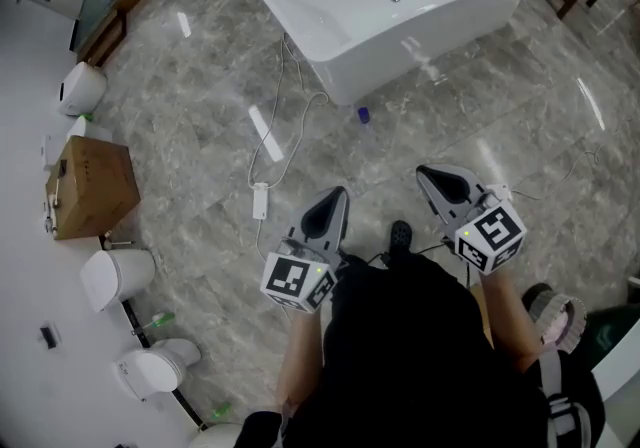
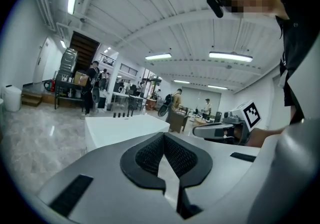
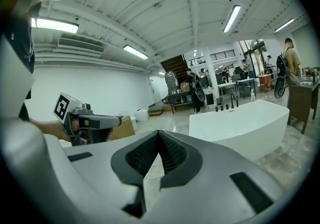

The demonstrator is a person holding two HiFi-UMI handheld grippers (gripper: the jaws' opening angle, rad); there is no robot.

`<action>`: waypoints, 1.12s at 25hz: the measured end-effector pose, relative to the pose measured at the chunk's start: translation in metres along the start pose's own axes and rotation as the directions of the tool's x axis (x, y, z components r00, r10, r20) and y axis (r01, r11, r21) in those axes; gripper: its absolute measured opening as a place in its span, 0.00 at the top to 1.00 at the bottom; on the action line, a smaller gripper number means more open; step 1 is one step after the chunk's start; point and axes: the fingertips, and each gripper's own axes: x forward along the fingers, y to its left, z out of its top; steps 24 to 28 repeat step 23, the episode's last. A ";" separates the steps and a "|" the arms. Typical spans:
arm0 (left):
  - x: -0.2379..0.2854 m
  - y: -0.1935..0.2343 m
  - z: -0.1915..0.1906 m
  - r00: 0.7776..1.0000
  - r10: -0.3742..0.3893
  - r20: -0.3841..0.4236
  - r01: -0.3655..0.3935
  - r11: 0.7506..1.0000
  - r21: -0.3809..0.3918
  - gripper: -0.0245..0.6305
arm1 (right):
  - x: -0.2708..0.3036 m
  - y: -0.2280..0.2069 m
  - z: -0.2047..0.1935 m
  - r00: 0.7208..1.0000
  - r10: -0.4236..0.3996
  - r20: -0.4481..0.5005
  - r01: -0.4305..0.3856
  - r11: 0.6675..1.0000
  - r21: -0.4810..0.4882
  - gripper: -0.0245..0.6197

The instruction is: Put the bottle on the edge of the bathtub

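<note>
Item: bottle [image 1: 366,128], clear, blue cap [image 1: 363,115], lying on marble floor [image 1: 200,116] near the closer end of bathtub [image 1: 400,61]; not yet on rim. L gripper [image 1: 335,204] [image 2: 163,135]: jaws closed tip to tip, nothing betw. pads. R gripper [image 1: 430,179] [image 3: 159,133]: likewise closed, empty. Both held low in front of body, well apart from bottle, aimed roughly toward tub. Step in hand, by judgement: approach & pick-up, task barely begun. To do well: open one gripper wide before reaching down; take bottle across its width at mid-body, not at cap; close firmly w/o crushing, since thin plastic prob. light & apt to roll on polished stone; lift, turn upright, set base flat on a broad part of rim; release only once steady. Keep clear of cable [image 1: 290,136] w/ white adapter [image 1: 260,201] on floor left of path. Hard to make out: bottle body nearly lost against grey floor, so length, fill level & exact lie uncertain; touching tub or not, cannot tell. Absent from both gripper views, which show only tub [image 2: 125,128] [image 3: 240,123] & the opposite gripper. Far end of tub cut off at top of head view. Feet mostly hidden; one dark shoe [image 1: 400,234] showing.
</note>
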 end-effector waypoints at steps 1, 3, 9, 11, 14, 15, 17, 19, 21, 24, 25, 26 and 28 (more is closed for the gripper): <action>-0.004 0.000 0.000 1.000 -0.003 -0.004 0.003 1.000 0.007 0.95 | 0.002 0.004 0.000 1.000 0.000 0.002 0.000 1.000 0.008 0.94; -0.013 0.005 -0.002 1.000 0.002 -0.011 -0.002 1.000 0.002 0.95 | 0.006 0.014 0.000 1.000 0.007 0.005 -0.008 1.000 0.027 0.94; -0.022 0.010 -0.011 1.000 0.015 -0.026 -0.015 1.000 -0.023 0.95 | 0.014 0.027 -0.007 0.999 0.033 -0.017 -0.033 0.999 0.032 0.94; -0.023 0.009 -0.013 0.999 0.013 -0.030 -0.014 0.999 -0.029 0.95 | 0.014 0.030 -0.007 0.999 0.038 -0.029 -0.038 0.999 0.024 0.94; -0.026 0.008 -0.016 0.999 0.015 -0.033 -0.016 0.999 -0.035 0.95 | 0.016 0.032 -0.009 0.998 0.044 -0.037 -0.043 0.999 0.015 0.94; -0.027 0.007 -0.018 0.999 0.016 -0.035 -0.017 0.999 -0.034 0.95 | 0.016 0.033 -0.010 0.998 0.045 -0.037 -0.045 0.999 0.016 0.94; -0.029 0.007 -0.018 0.999 0.018 -0.035 -0.019 0.999 -0.034 0.95 | 0.016 0.035 -0.010 0.998 0.049 -0.039 -0.048 0.999 0.016 0.94; -0.029 0.007 -0.017 0.999 0.020 -0.035 -0.022 0.999 -0.037 0.95 | 0.016 0.036 -0.008 0.998 0.055 -0.040 -0.055 0.998 0.010 0.94; -0.028 0.006 -0.016 0.999 0.021 -0.038 -0.022 0.999 -0.036 0.95 | 0.016 0.036 -0.006 0.997 0.060 -0.039 -0.060 0.998 0.003 0.94; -0.028 0.005 -0.016 0.999 0.021 -0.041 -0.022 0.999 -0.032 0.95 | 0.015 0.036 -0.004 0.997 0.061 -0.038 -0.061 0.998 0.000 0.94; -0.028 0.005 -0.016 0.999 0.021 -0.041 -0.022 0.999 -0.032 0.95 | 0.015 0.036 -0.004 0.997 0.061 -0.038 -0.061 0.998 0.000 0.94; -0.028 0.005 -0.016 0.999 0.021 -0.041 -0.022 0.999 -0.032 0.95 | 0.015 0.036 -0.004 0.997 0.061 -0.038 -0.061 0.998 0.000 0.94; -0.028 0.005 -0.016 0.999 0.021 -0.041 -0.022 0.999 -0.032 0.95 | 0.015 0.036 -0.004 0.997 0.061 -0.038 -0.061 0.998 0.000 0.94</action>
